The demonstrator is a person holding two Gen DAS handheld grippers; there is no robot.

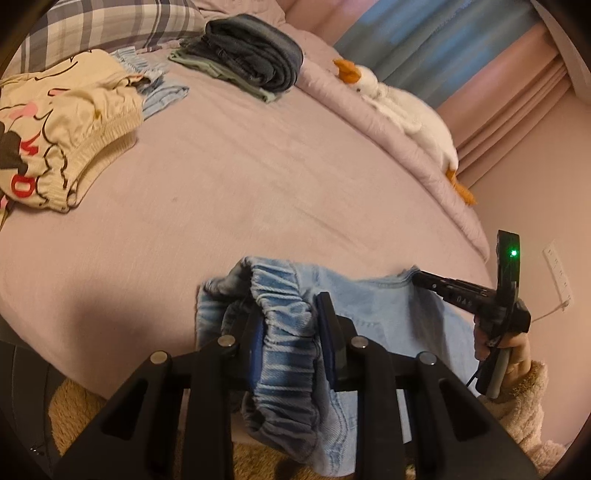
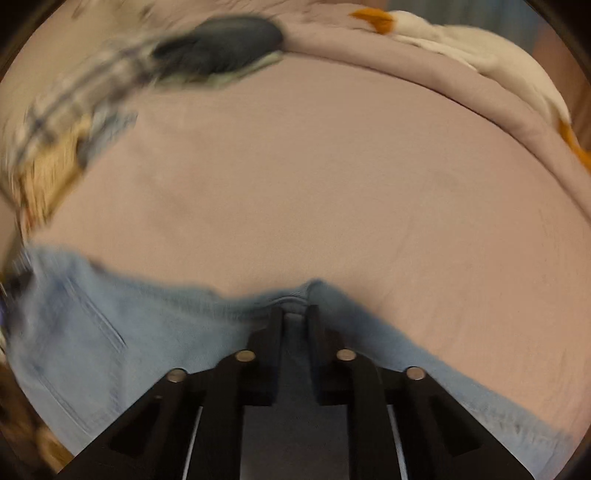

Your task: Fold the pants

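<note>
Denim fills both pairs of tongs. The left gripper point(image 1: 291, 328) is clenched on the gathered elastic waistband of the light blue pants point(image 1: 373, 310), the ruched band bunched between its blue-padded fingers point(image 1: 327, 325) and drooping below them. The right gripper point(image 2: 294, 314) pinches a seamed edge of the same pants point(image 2: 110, 332), its black jaws drawn nearly together with the fabric nipped at their tips. In the left wrist view that right gripper point(image 1: 417, 277) comes in from the right, biting the far corner of the cloth, with a green light on its body and the person's hand point(image 1: 513, 354) in a fluffy cream sleeve point(image 1: 532, 406) behind it. Between the two grips the pants hang as a stretched panel, held just above the near edge of the bed.

The pink bedsheet point(image 1: 258, 184) spreads out flat beyond. At its left lies a cream printed garment point(image 1: 59, 129) with an elastic band, a pale blue piece point(image 1: 162, 96) just beside it. Further back sits a stack of folded dark clothes point(image 1: 251, 55) on a green item, near a plaid pillow point(image 1: 92, 26). A white plush goose point(image 1: 402, 110) with orange beak and feet lies along the bed's right edge, before pink and blue curtains point(image 1: 461, 55). The right wrist view is blurred.
</note>
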